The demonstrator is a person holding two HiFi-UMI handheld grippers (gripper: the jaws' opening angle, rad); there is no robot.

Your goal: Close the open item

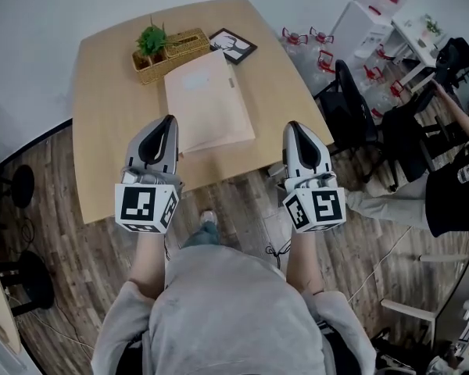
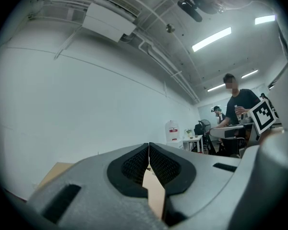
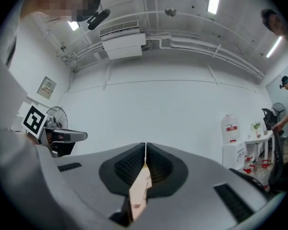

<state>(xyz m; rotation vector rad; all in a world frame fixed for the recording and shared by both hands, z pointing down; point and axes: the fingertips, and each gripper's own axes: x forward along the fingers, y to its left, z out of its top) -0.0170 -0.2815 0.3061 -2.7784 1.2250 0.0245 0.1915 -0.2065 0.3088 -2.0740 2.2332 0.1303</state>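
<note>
Two grey hand-held grippers hover side by side over the near edge of a light wooden table (image 1: 109, 131), each carrying a cube of black-and-white square markers. The left gripper (image 1: 170, 120) has its jaws clenched, the black ribbed pads pressed together with nothing between them, as its own view confirms (image 2: 149, 148). The right gripper (image 1: 291, 126) is likewise clamped on nothing, its pads meeting along a thin seam (image 3: 145, 150). Both point upward and away from the person, towards a white wall and ceiling.

Between and just beyond the two grippers lies the flat, pale beige rectangular folder (image 1: 207, 100), resting near the middle of the table with its cover lying flat; neither gripper touches it. At its far end, touching or just beside it, sits a woven wicker basket (image 1: 176, 51) holding a small green plant (image 1: 151, 39), with a black-framed picture (image 1: 233, 45) lying next to the basket.

Grey sleeves (image 1: 133, 311) extend from the person to the grippers above a dark wood-plank floor (image 1: 62, 248). To the right of the table stands a black office chair (image 1: 350, 92). A ceiling air-conditioning unit (image 3: 122, 44) and a white water dispenser (image 3: 230, 128) show in the right gripper view.
</note>
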